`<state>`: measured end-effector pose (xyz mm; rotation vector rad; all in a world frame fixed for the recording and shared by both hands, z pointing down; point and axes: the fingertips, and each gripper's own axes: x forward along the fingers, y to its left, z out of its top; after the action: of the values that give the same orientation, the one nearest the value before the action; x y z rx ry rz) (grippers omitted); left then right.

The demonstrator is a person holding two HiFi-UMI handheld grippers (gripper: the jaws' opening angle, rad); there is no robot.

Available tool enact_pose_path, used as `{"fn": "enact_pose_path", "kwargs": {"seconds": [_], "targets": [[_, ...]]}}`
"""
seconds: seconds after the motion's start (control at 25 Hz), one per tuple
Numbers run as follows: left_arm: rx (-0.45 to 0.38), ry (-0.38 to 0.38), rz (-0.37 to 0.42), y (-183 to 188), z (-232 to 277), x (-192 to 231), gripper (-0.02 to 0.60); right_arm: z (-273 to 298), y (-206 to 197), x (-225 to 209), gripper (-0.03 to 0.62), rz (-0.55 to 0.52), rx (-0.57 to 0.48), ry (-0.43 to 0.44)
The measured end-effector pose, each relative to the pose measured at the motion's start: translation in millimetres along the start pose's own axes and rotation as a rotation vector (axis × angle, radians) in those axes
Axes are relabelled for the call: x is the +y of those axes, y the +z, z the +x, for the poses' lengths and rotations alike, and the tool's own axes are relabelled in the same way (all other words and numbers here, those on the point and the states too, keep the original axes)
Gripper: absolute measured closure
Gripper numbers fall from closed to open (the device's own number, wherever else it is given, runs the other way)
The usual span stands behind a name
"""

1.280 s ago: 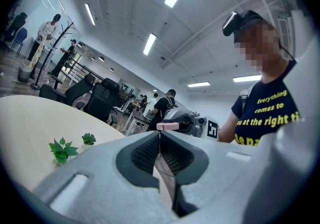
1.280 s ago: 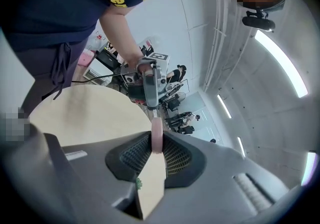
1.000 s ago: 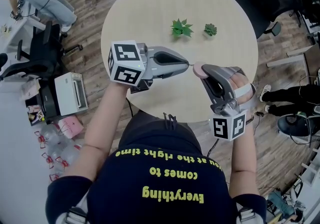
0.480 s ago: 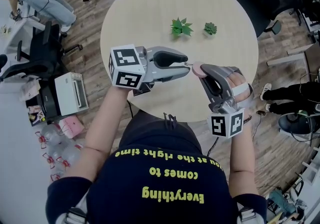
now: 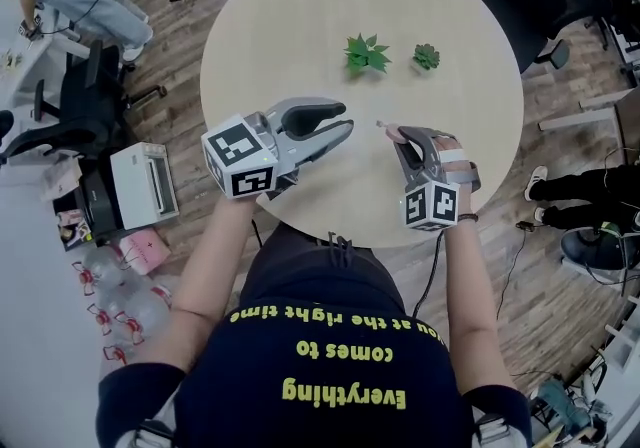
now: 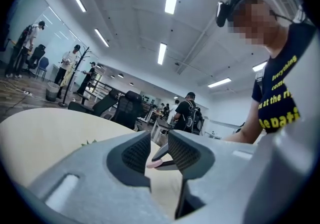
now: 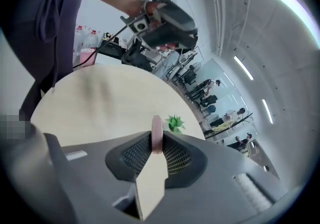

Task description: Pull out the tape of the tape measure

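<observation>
A small pink round tape measure [image 5: 394, 133] [image 7: 156, 135] sits edge-on between the pads of my right gripper [image 5: 398, 137] [image 7: 157, 149], which is shut on it low over the round table [image 5: 300, 16]. My left gripper [image 5: 348, 118] [image 6: 159, 140] hangs a short way to its left and points at it. Its jaws have just been opening from shut, then easing in slightly, and nothing is between them. Through their gap in the left gripper view, the tape measure [image 6: 154, 162] shows farther off. I see no drawn-out tape between the grippers.
Two small green plants [image 5: 364, 54] [image 5: 426, 57] stand on the far half of the table. Office chairs [image 5: 520, 6] ring its far right side. A white box [image 5: 140, 186] and clutter lie on the floor at left. Other people stand farther back in the room.
The left jaws went from shut to open and drew back to the left, away from the tape measure. The right gripper dropped lower toward the table, still holding the tape measure.
</observation>
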<state>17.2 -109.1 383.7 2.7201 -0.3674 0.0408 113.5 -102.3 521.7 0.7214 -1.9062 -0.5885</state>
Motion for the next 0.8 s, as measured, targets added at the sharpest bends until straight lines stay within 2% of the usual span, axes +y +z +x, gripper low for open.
{"fn": "enact_pose_path", "kwargs": {"seconds": [0.28, 0.44, 0.6, 0.8], "targets": [[-0.011, 0.074, -0.033, -21.8, -12.5, 16.0, 0.471, 72.5, -55.6, 57.0, 0.510, 0.042, 0.156, 0.086], [-0.005, 0.105, -0.040, -29.0, -18.1, 22.2, 0.474, 91.6, -74.3, 72.3, 0.510, 0.052, 0.213, 0.077], [-0.008, 0.119, -0.042, -29.8, -23.2, 26.4, 0.477, 94.8, -78.6, 76.8, 0.502, 0.093, 0.225, 0.083], [-0.005, 0.117, -0.049, -33.4, -20.6, 30.1, 0.477, 93.9, -80.9, 94.4, 0.424, 0.157, 0.231, 0.184]]}}
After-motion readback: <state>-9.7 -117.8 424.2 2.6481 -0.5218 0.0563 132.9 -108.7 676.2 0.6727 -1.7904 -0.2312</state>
